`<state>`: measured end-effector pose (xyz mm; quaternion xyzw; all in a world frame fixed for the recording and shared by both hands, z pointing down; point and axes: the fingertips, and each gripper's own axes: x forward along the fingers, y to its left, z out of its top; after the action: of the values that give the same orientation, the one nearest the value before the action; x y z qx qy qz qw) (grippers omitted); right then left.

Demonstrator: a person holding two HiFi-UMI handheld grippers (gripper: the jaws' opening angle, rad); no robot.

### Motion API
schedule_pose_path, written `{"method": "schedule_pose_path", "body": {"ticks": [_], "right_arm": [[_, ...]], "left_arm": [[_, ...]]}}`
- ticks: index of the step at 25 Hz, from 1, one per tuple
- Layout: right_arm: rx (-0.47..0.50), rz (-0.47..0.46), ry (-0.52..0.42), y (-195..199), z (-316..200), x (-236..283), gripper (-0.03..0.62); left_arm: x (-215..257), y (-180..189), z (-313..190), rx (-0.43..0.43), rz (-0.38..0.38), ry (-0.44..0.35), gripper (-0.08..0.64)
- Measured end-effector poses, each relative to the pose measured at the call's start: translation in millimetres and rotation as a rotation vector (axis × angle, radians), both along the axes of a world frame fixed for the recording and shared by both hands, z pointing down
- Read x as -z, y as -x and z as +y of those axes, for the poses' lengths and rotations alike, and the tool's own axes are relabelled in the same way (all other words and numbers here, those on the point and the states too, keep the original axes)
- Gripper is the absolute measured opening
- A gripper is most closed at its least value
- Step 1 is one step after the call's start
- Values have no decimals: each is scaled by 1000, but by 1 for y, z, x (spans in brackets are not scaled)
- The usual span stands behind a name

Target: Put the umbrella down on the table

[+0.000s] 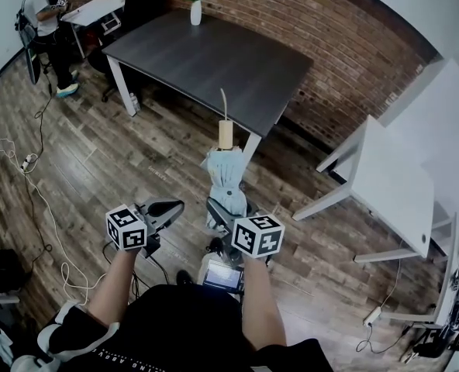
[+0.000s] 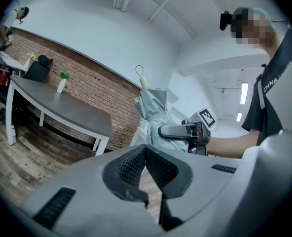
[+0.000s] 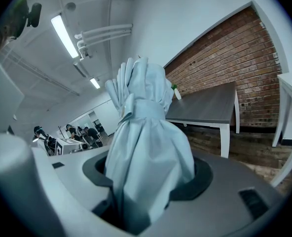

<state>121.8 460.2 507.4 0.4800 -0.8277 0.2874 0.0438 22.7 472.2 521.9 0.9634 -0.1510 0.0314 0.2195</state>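
A folded light-blue umbrella (image 1: 226, 178) with a wooden handle (image 1: 226, 134) stands upright in front of me, above the wooden floor. My right gripper (image 1: 223, 214) is shut on its lower folds; in the right gripper view the cloth (image 3: 147, 142) fills the gap between the jaws. My left gripper (image 1: 174, 206) hovers beside it at the left, apart from it, jaw tips meeting with nothing between them (image 2: 146, 151). In the left gripper view the umbrella (image 2: 153, 107) and the right gripper (image 2: 179, 131) show ahead. The dark grey table (image 1: 214, 60) stands beyond the umbrella.
A white vase with a plant (image 1: 195, 10) stands on the dark table's far edge. White tables (image 1: 400, 184) stand at the right, near the brick wall (image 1: 346, 45). A person (image 1: 47, 22) sits at a desk far left. Cables (image 1: 43, 200) trail across the floor.
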Motion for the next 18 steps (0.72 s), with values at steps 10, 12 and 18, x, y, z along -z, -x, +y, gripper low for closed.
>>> {"method": "schedule_pose_path", "body": {"ticks": [10, 12, 18], "right_arm": [[29, -12, 42, -28, -64, -14, 281], [38, -17, 43, -36, -80, -14, 281], [60, -33, 30, -65, -133, -10, 281]], "left_arm": [[-10, -28, -59, 36, -6, 50, 3], [-10, -36, -75, 45, -12, 53, 3], [-2, -62, -127, 78, -30, 16, 3]]}}
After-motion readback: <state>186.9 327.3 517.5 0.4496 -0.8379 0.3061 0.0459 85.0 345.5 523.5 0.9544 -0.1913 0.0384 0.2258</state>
